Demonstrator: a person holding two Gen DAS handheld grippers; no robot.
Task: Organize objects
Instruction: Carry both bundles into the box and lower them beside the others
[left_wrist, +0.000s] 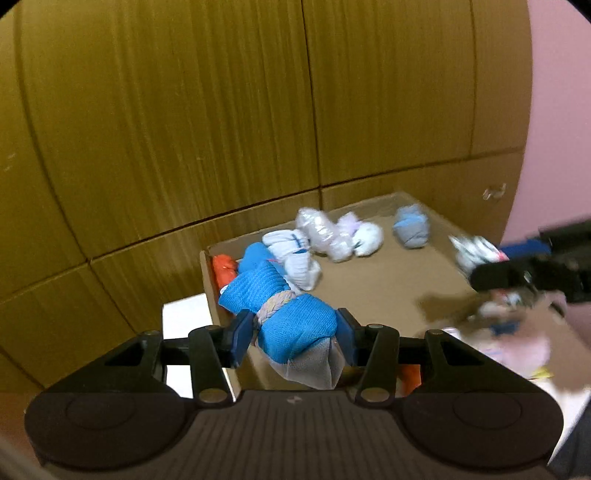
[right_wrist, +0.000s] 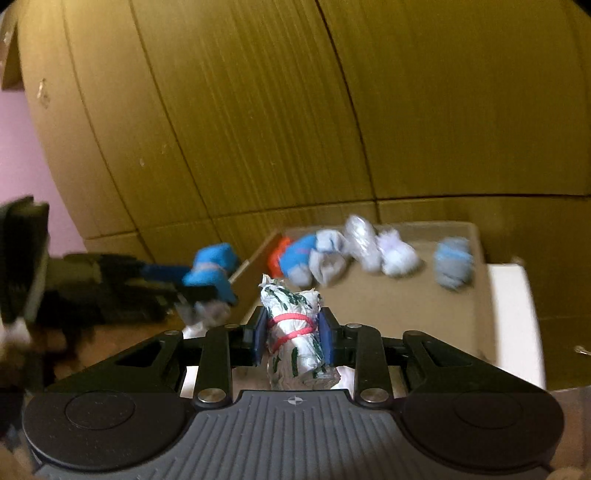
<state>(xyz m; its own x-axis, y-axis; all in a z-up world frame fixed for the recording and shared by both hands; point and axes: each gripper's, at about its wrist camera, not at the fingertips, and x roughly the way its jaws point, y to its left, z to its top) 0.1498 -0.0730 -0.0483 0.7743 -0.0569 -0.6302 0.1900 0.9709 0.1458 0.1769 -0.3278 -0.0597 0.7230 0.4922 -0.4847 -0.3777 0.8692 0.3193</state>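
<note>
My left gripper (left_wrist: 293, 334) is shut on a blue and grey sock roll (left_wrist: 284, 317) bound with a pale band, held above the near left corner of a cardboard box (left_wrist: 388, 280). My right gripper (right_wrist: 293, 339) is shut on a white sock roll with green marks (right_wrist: 295, 332) tied with a red band, in front of the same box (right_wrist: 388, 295). The right gripper with its white roll (left_wrist: 476, 251) shows blurred at the right of the left wrist view. In the right wrist view the left gripper with its blue roll (right_wrist: 210, 273) appears at the left.
Several sock rolls lie along the box's far side: an orange one (left_wrist: 225, 269), a blue one (left_wrist: 258, 258), white ones (left_wrist: 299, 258), a pale blue one (left_wrist: 412, 225). Wooden wall panels (left_wrist: 184, 110) rise behind. A white surface (right_wrist: 513, 317) lies right of the box.
</note>
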